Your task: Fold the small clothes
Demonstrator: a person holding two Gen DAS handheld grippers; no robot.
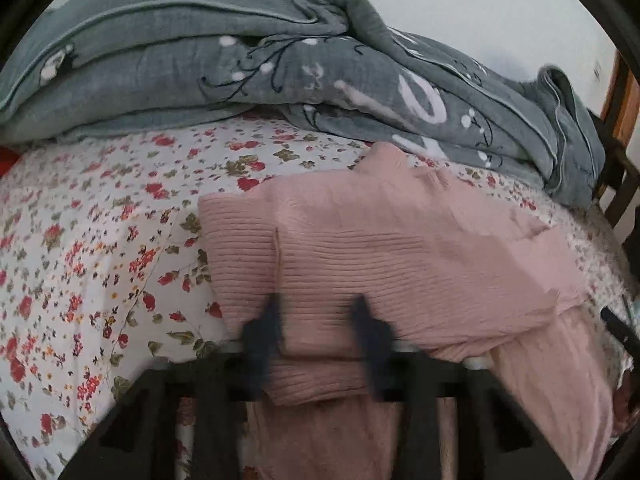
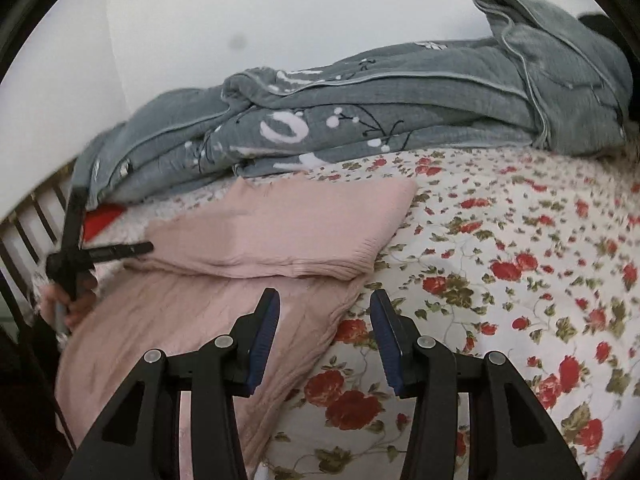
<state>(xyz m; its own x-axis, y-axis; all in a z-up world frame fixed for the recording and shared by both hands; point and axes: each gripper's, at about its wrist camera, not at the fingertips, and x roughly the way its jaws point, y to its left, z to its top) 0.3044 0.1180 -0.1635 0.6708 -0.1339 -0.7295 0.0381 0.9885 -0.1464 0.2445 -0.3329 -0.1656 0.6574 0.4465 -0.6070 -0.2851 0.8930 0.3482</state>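
A pink ribbed sweater [image 1: 400,248] [image 2: 280,220] lies on the floral bedsheet [image 1: 80,240], its upper part folded over a lower layer. My left gripper [image 1: 318,308] is blurred in its own view, with a fold of the sweater's near edge between its fingers. From the right wrist view the left gripper [image 2: 136,248] shows as one thin bar, shut at the sweater's left edge, with a hand [image 2: 76,304] below it. My right gripper [image 2: 325,294] hangs open over the sweater's lower right corner, with nothing gripped.
A bunched grey quilt [image 1: 240,72] [image 2: 360,128] fills the back of the bed against a white wall. A dark wooden bed rail [image 2: 24,232] [image 1: 616,184] runs along the side. A small red item [image 2: 102,222] peeks out beneath the quilt. The floral sheet [image 2: 520,280] stretches right.
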